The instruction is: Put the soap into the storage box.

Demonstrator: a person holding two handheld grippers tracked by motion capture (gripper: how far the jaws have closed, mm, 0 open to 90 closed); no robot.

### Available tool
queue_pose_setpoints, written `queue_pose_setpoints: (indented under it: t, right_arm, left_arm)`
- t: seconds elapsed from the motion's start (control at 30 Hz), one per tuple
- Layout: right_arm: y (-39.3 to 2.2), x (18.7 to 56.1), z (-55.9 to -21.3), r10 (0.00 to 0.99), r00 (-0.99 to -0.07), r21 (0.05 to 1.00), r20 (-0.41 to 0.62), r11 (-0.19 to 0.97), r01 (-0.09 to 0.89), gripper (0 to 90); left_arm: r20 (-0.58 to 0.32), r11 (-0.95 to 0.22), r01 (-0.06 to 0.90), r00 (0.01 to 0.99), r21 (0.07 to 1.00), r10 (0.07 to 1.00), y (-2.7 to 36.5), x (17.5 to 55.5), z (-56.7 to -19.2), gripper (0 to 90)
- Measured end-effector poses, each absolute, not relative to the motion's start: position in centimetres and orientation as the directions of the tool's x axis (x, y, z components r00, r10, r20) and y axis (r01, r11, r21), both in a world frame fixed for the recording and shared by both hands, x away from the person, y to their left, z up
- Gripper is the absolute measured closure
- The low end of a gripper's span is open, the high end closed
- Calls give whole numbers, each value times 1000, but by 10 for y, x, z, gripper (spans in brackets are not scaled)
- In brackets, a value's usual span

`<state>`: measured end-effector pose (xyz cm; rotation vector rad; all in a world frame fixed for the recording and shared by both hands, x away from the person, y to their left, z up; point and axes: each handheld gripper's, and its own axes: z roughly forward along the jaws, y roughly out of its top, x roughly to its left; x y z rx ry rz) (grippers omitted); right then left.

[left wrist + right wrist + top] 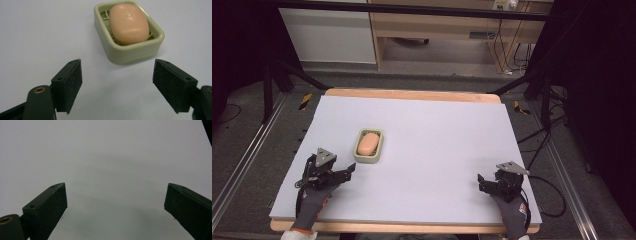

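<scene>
Sitting in the pale green soap dish, left-centre of the white table: pink soap bar, flat, long axis running near-to-far along the dish, tilted slightly right at the far end. Left gripper just near-left of the dish, aimed right and forward at it, jaws spread wide, nothing held; gloved hand low near the table's front edge. Right gripper well apart at near-right, pointing left, jaws also wide, empty.
</scene>
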<state>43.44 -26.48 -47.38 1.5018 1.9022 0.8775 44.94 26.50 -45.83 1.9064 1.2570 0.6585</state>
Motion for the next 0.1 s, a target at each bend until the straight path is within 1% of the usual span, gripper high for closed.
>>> queue_pose_setpoints:
  t: [0.1]
  right_arm:
    - [-265, 435, -474, 975, -220, 775, -30, 162, 610, 49]
  left_arm:
    - [26, -256, 552, 389, 794, 921, 268, 445, -463, 218]
